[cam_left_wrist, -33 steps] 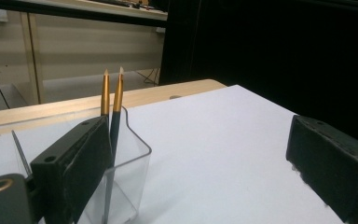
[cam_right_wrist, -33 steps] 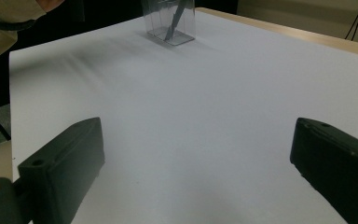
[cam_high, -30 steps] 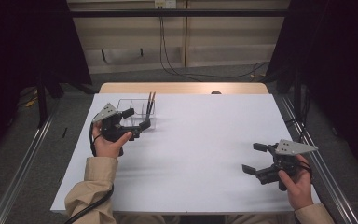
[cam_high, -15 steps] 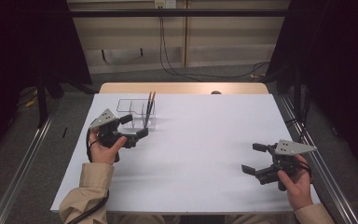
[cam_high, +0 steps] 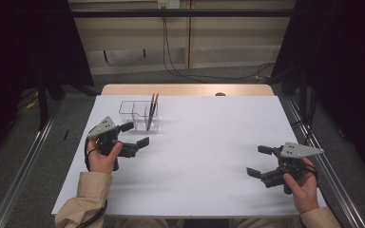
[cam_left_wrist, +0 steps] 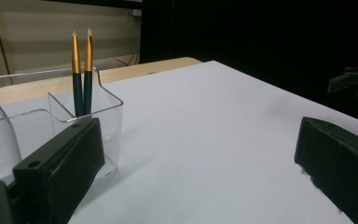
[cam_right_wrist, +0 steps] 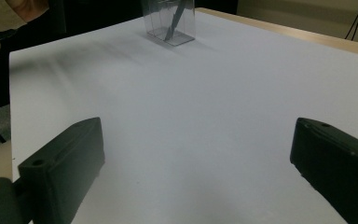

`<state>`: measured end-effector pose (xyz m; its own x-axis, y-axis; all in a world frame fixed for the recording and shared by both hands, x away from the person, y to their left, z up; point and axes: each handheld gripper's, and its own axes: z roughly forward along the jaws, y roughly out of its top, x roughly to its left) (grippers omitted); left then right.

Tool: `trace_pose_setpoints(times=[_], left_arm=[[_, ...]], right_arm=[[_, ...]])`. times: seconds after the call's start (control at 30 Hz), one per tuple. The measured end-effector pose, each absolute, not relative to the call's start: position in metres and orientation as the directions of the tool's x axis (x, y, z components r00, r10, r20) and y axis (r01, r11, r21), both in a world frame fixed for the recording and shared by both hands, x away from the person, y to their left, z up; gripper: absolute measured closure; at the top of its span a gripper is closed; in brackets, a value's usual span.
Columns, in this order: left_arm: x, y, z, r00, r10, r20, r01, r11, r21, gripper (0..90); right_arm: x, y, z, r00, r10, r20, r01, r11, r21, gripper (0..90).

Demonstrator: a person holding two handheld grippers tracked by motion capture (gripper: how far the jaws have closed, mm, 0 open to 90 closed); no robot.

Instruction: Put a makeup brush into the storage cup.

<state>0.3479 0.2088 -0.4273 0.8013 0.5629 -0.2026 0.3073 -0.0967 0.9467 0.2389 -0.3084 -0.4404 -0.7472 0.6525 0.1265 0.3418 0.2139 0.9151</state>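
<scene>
Pencils (cam_high: 151, 110) at twelve o'clock of wide-open, empty left gripper (cam_high: 135, 134): light, stiff, slippery, best pinched mid-shaft; right gripper (cam_high: 261, 161) gapes empty.

No readable text, label, brand, number or sign anywhere: none on the clear plastic two-compartment holder (cam_high: 139, 115), none on the two dark blue and gold pens (cam_left_wrist: 81, 72) standing in it, none on the white table top (cam_high: 209, 142).
</scene>
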Motion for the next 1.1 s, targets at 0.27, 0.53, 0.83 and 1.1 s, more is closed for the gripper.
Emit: trace_pose_setpoints(times=[0.27,0.53,0.83,1.1], left_arm=[[0.339,0.213,-0.431,0.807,0.546,-0.224,0.323,-0.092,0.942,2.4],[0.333,0.219,-0.431,0.813,0.544,-0.207,0.312,-0.107,0.944,2.4],[0.325,0.231,-0.431,0.803,0.558,-0.209,0.313,-0.098,0.945,2.4],[0.319,0.237,-0.434,0.804,0.56,-0.201,0.311,-0.108,0.944,2.6]], right_arm=[[0.238,-0.309,-0.44,-0.744,0.656,0.128,0.343,0.212,0.915,2.3],[0.238,-0.309,-0.44,-0.744,0.657,0.124,0.341,0.213,0.916,2.3],[0.238,-0.309,-0.439,-0.742,0.658,0.124,0.339,0.209,0.917,2.2],[0.237,-0.309,-0.439,-0.743,0.658,0.124,0.338,0.208,0.918,2.2]])
